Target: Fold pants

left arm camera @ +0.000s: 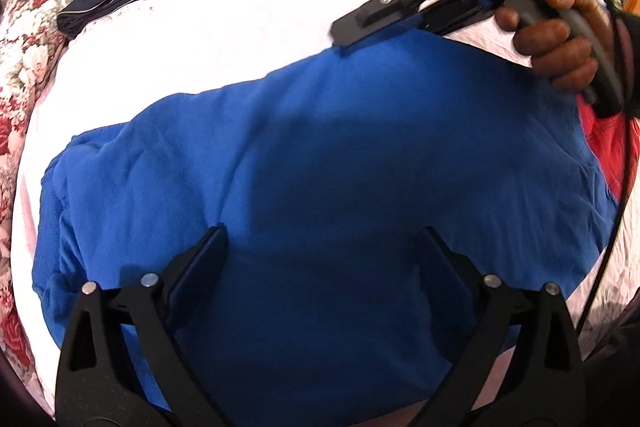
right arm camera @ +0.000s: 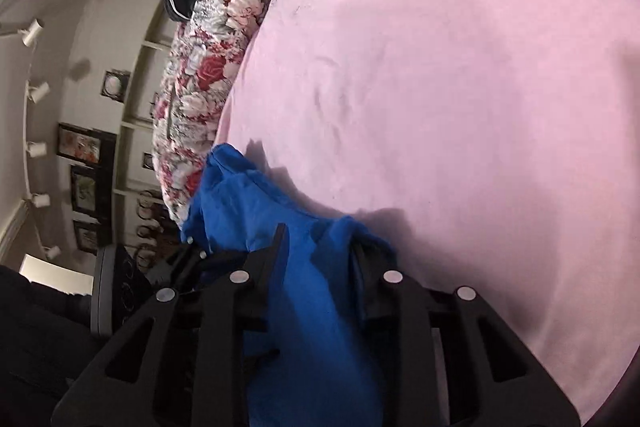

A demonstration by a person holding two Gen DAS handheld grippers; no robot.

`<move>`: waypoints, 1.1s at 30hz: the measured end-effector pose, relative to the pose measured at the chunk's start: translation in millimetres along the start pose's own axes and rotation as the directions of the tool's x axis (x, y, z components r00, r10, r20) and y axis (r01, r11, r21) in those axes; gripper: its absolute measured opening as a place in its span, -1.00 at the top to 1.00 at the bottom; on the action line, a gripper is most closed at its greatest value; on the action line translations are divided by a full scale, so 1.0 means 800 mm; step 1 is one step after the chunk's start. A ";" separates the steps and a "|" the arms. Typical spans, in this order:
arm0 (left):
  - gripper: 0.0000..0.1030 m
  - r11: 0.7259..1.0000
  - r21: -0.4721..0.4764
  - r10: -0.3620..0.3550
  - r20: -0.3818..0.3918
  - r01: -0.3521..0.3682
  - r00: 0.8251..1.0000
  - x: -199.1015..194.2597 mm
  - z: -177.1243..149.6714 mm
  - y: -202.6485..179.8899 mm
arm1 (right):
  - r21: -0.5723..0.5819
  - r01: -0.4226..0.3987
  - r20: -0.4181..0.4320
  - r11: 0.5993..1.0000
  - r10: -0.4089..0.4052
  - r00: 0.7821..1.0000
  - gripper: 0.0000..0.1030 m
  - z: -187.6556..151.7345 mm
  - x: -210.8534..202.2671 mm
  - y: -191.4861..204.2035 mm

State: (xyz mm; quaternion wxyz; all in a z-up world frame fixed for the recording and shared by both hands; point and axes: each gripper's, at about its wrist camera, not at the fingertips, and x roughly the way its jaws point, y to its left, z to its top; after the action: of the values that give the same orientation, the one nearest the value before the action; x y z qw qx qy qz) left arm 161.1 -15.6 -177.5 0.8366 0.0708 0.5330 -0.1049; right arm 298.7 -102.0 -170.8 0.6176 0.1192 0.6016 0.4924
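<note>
Pinching blue pants (right arm camera: 304, 307), gripper (left arm camera: 360, 35) marked "S40".

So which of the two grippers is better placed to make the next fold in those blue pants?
Probably the right gripper: blue pants fabric is already bunched between its fingers, so it can carry that edge over. The left gripper is open above the cloth, holding nothing.

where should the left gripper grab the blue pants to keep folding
Probably the near edge of the blue pants, directly below the open left hand-held gripper, coming straight down from above. The cloth lies flat and spread on the pink sheet there, so its edge is easy to pinch, while the right hand-held gripper already holds the opposite end.
</note>
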 end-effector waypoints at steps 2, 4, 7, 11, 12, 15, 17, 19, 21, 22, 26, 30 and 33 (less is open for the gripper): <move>-0.96 1.000 0.007 -0.003 0.006 0.003 1.000 0.000 0.000 0.000 | -0.033 0.195 0.082 0.980 -0.192 0.978 0.03 -0.008 -0.042 0.005; -0.96 1.000 0.010 -0.004 0.016 0.004 1.000 -0.001 -0.001 0.000 | -0.016 0.287 0.174 0.958 -0.280 0.944 0.02 -0.021 -0.079 0.021; -0.96 1.000 0.014 -0.005 0.031 0.005 1.000 -0.001 -0.002 0.000 | -0.001 0.264 0.251 0.964 -0.255 0.934 0.02 -0.054 -0.092 0.058; -0.96 1.000 0.030 -0.008 0.042 0.007 0.999 -0.004 -0.004 -0.002 | 0.130 0.214 0.269 0.968 -0.242 0.932 0.02 -0.126 -0.055 0.077; -0.96 0.999 0.034 -0.013 0.043 0.011 0.999 -0.005 -0.004 -0.002 | 0.190 0.203 0.275 0.960 -0.251 0.928 0.02 -0.146 -0.046 0.075; -0.96 0.998 0.052 -0.020 0.042 0.018 0.999 -0.006 -0.003 -0.002 | 0.345 0.264 0.271 0.901 -0.365 0.891 0.02 -0.209 -0.038 0.059; -0.96 0.998 0.059 -0.027 0.039 0.025 0.999 -0.007 -0.003 -0.001 | 0.390 0.256 0.317 0.885 -0.390 0.865 0.08 -0.242 -0.056 0.047; -0.96 0.997 0.071 -0.036 0.035 0.033 0.999 -0.007 -0.002 -0.001 | 0.460 0.258 0.351 0.850 -0.441 0.826 0.06 -0.270 -0.085 0.036; -0.96 0.996 0.083 -0.043 0.034 0.040 0.999 -0.008 -0.003 0.000 | 0.513 0.285 0.375 0.810 -0.510 0.774 0.05 -0.293 -0.117 0.024; -0.96 0.995 0.089 -0.045 0.033 0.042 0.998 -0.008 -0.003 -0.001 | 0.545 0.298 0.385 0.784 -0.549 0.742 0.09 -0.308 -0.139 0.014; -0.96 0.995 0.089 -0.042 0.022 0.040 0.999 -0.010 -0.002 -0.003 | 0.670 0.269 0.415 0.692 -0.650 0.636 0.04 -0.349 -0.208 -0.006; -0.96 0.997 0.071 -0.026 0.018 0.024 1.000 -0.010 -0.001 -0.005 | 0.658 0.226 0.480 0.718 -0.631 0.609 -0.15 -0.380 -0.243 -0.013; -0.96 0.999 0.046 -0.008 0.011 0.007 1.000 -0.010 0.000 -0.006 | 0.659 0.258 0.419 0.707 -0.630 0.654 0.07 -0.398 -0.244 -0.047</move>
State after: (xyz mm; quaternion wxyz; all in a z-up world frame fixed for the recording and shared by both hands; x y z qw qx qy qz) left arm 156.3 -19.2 -170.2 0.8373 0.0874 0.5260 -0.1208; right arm 83.0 -409.3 -155.5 0.8230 0.2850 0.4881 0.0570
